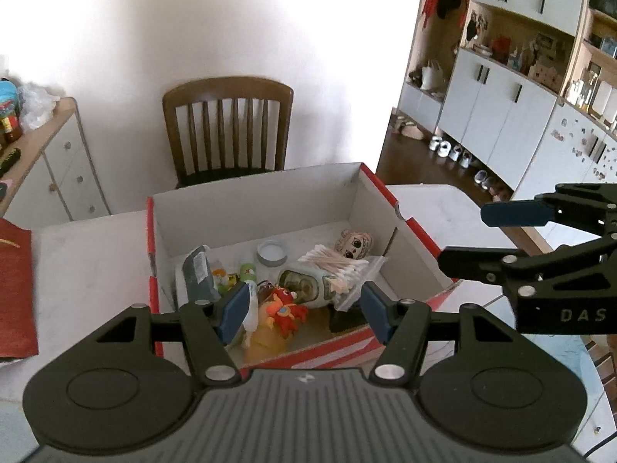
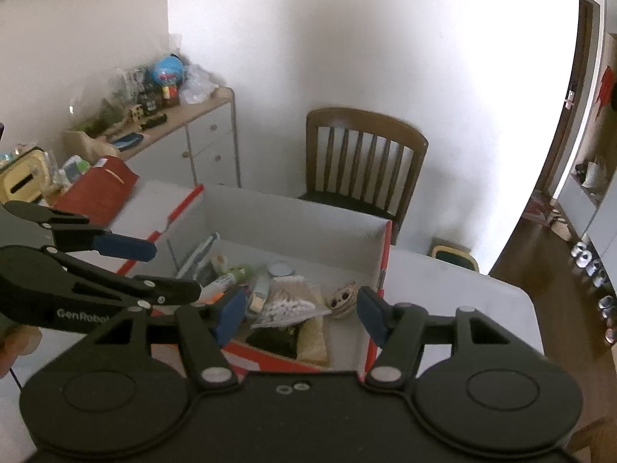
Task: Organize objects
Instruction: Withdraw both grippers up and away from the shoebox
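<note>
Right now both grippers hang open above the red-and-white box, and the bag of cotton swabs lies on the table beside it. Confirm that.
Not quite. The bag of cotton swabs lies inside the red-and-white box, on top of the other items, as the left wrist view shows. The left gripper and right gripper do hang open above the box.

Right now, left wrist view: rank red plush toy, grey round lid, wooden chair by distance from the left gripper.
1. red plush toy: between the left gripper fingers, box front.
2. grey round lid: mid-box, on the floor of the box.
3. wooden chair: beyond the box, against the wall.
</note>
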`<state>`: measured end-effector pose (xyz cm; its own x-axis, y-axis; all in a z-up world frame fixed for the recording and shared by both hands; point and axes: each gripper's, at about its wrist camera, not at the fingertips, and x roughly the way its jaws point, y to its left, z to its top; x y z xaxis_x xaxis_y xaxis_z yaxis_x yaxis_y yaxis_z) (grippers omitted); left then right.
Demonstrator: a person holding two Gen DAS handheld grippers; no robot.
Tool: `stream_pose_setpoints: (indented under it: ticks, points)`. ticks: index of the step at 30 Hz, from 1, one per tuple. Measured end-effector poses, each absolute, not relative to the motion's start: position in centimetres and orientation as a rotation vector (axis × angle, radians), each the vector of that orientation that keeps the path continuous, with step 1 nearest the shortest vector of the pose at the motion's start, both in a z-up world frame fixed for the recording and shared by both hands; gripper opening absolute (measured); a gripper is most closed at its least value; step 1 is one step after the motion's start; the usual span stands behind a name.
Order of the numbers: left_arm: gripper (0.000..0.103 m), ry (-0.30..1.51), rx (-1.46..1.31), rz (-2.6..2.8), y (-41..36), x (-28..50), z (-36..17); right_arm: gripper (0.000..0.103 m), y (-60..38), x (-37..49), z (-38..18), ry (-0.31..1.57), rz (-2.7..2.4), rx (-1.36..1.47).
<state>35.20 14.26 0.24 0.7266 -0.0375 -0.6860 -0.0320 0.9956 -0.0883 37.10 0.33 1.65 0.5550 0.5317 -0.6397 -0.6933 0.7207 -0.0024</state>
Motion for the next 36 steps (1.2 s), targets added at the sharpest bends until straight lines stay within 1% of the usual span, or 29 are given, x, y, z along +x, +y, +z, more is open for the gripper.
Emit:
stream_pose_setpoints:
  ticks: [1, 2, 3, 12, 14, 15, 20, 21, 22, 23, 24, 28, 36]
  points:
    - [0.067, 0.75, -0.099, 0.0, 14.2, 34.7, 0.4, 0.074, 0.1, 36.7, 1.8, 0.651, 0.739, -0.263]
    - [0.071, 0.743, -0.103, 0.002, 14.1, 34.3, 0.5, 0.074, -0.2, 36.4, 1.8, 0.646, 0.746, -0.259]
    - [0.072, 0.735, -0.106, 0.005, 14.1, 33.9, 0.6, 0.074, -0.4, 36.1, 1.9, 0.643, 0.753, -0.255]
    - [0.072, 0.687, -0.148, 0.046, 14.1, 30.8, 1.4, 0.076, -2.2, 33.0, 2.0, 0.608, 0.801, -0.244]
    - [0.074, 0.674, -0.141, 0.052, 14.0, 30.2, 1.4, 0.082, -2.5, 32.4, 2.1, 0.595, 0.8, -0.248]
    - [0.079, 0.668, -0.137, 0.061, 13.9, 29.8, 1.4, 0.083, -2.7, 32.1, 2.1, 0.589, 0.797, -0.243]
    - [0.079, 0.658, -0.139, 0.086, 13.7, 28.7, 1.3, 0.088, -3.5, 31.2, 2.4, 0.574, 0.802, -0.219]
    - [0.085, 0.658, -0.137, 0.09, 13.7, 28.4, 1.2, 0.088, -3.6, 31.1, 2.4, 0.57, 0.806, -0.219]
    - [0.09, 0.659, -0.139, 0.093, 13.6, 28.2, 1.2, 0.092, -3.8, 30.8, 2.5, 0.568, 0.809, -0.217]
    - [0.1, 0.659, -0.148, 0.091, 13.6, 27.9, 1.1, 0.096, -3.8, 30.6, 2.5, 0.565, 0.811, -0.217]
    - [0.103, 0.659, -0.159, 0.089, 13.6, 27.7, 1.0, 0.098, -3.9, 30.4, 2.5, 0.559, 0.809, -0.217]
    - [0.103, 0.664, -0.166, 0.092, 13.5, 26.9, 0.7, 0.102, -4.1, 29.7, 2.5, 0.543, 0.809, -0.219]
    - [0.103, 0.652, -0.112, 0.125, 12.5, 25.4, 1.0, 0.102, -4.8, 29.3, 2.4, 0.552, 0.8, -0.191]
